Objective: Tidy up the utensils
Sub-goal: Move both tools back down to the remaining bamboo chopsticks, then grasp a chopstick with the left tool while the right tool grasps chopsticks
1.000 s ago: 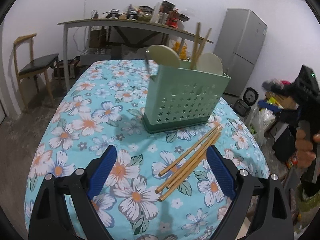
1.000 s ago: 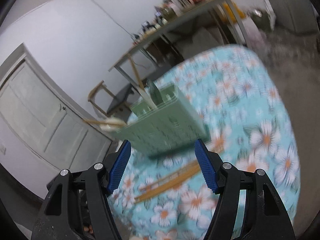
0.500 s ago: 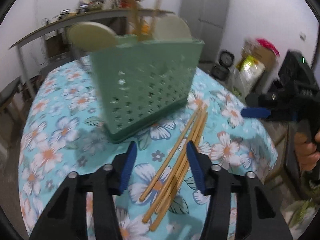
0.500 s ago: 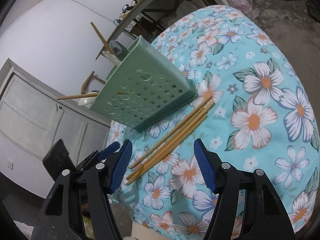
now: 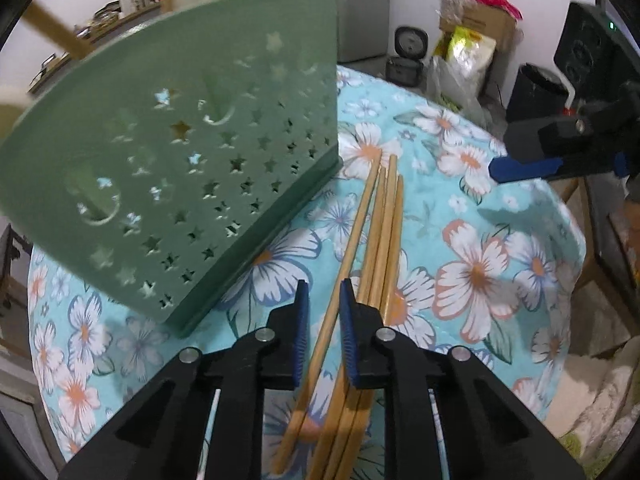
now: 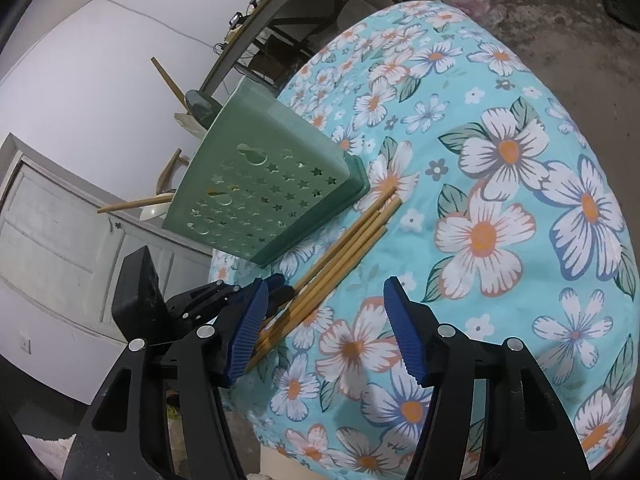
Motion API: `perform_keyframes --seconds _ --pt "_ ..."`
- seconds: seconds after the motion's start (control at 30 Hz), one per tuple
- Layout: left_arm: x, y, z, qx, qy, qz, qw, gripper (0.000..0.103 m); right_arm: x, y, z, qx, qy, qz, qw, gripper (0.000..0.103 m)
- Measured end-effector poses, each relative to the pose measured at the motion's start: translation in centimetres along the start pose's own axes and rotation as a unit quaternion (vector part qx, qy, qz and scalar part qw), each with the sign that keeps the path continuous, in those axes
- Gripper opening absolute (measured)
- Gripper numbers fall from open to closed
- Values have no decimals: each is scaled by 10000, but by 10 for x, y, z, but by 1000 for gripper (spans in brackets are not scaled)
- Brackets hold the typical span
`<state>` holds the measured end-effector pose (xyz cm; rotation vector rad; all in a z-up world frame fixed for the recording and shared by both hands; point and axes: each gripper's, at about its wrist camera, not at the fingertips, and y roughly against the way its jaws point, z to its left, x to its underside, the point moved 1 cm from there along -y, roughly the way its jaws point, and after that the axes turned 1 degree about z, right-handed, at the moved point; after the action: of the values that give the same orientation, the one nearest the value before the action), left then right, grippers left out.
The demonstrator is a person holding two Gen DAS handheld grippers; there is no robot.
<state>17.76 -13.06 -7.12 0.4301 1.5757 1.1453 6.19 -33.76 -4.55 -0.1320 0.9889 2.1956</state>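
Two close, downward views; shared chopsticks (image 5: 372, 240)

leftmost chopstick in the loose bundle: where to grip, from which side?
Grip the leftmost chopstick near its close end, coming from above along its length. It splays away from the bundle there, leaving room for a finger each side. The left gripper, jaws just closing, already straddles it.

I see matt green plastic on the utensil holder (image 5: 200, 152), pale smooth wood chopsticks (image 5: 384, 224), soft floral cloth tablecloth (image 6: 500, 240), ribbed blue pads (image 6: 404, 332).
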Motion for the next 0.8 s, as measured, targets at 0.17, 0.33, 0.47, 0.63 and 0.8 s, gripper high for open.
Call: perform_keyframes --seconds 0.17,0.33,0.47,0.63,0.8 --pt "-6 -12 -2 46 -180 270 9995 15 1 0 -4 -12 -60 21 10000 58" --pt "-16 -24 -3 48 -87 342 9994 15 2 -4 -8 -45 -115 59 9999 54" --pt "-17 -26 -1 16 87 286 9996 11 0 -7 -11 -114 -281 103 9995 46" --pt "-12 -19 3 13 309 250 9992 9 -6 -20 -22 -231 -673 149 9974 33" --pt "-3 1 -5 52 377 79 9992 7 -6 -34 -36 -365 -1151 304 9922 27"
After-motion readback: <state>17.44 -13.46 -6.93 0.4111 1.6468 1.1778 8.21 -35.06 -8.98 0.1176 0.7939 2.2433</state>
